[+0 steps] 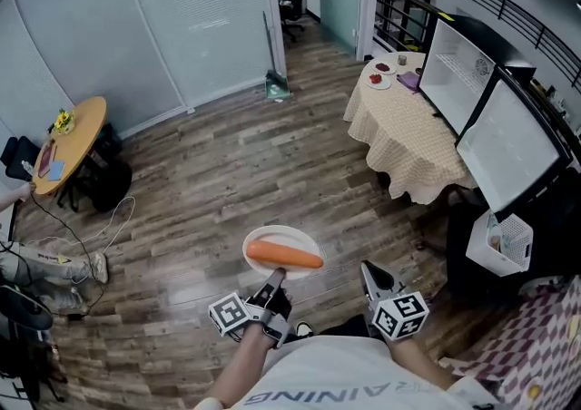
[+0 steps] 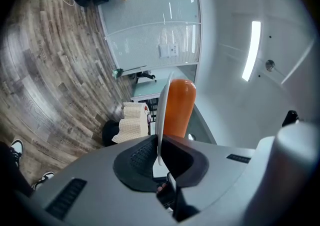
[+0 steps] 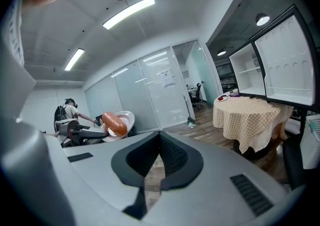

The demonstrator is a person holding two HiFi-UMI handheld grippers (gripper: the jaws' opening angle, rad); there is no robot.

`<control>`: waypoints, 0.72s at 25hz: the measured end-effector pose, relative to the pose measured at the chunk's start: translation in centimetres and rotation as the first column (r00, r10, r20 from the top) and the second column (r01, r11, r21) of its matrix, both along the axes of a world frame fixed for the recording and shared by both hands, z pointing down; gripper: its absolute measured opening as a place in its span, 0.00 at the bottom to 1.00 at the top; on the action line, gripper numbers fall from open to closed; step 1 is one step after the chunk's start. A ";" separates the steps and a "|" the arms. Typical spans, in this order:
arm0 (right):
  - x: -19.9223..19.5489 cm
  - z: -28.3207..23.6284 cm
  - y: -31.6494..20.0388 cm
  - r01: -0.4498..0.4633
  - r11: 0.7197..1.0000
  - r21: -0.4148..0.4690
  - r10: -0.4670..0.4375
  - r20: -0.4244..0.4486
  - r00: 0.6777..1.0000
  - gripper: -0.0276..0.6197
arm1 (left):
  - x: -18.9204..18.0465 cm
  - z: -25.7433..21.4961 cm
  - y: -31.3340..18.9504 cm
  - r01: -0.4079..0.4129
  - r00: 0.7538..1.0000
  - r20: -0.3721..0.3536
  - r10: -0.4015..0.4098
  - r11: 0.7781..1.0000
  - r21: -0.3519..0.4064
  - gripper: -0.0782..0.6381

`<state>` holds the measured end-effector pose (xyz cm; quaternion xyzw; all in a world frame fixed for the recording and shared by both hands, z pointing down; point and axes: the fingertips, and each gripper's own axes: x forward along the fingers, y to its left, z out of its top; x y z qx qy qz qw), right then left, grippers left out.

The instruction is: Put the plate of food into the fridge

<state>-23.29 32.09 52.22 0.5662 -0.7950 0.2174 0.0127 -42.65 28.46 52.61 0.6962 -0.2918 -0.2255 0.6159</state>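
Black pads [image 2: 137, 157] of my left gripper [image 2: 159, 156] are pinched on the rim of the round white plate [image 1: 289, 238], which stands edge-on between them in the left gripper view. The long orange piece of food [image 1: 284, 256] lies across the plate and has not slid toward any edge. My right gripper [image 3: 160, 137] has its jaws pressed together on nothing; only wood floor shows through the slit below the tips. It hangs beside the plate, on the side nearer the tall fridge [image 1: 508, 145] with its white doors swung open. The plate itself is in the air over the plank floor [image 1: 227, 163], well apart from the fridge and facing its open side. A round table under a checked cream cloth [image 1: 408, 136] stands just beside the fridge, on its far side from me. As I read it, the lift is done and the fridge is already open, so the first half is behind me. What is left is carrying the plate level across to the fridge, setting it on a shelf and letting go. I cannot make out the shelves from here.
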 end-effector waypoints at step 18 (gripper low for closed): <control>-2.1 1.6 -6.2 0.031 0.998 -0.063 -0.034 -0.046 0.998 0.08 | -1.1 2.0 -6.3 -0.002 0.999 -0.051 0.000 0.999 -0.043 0.15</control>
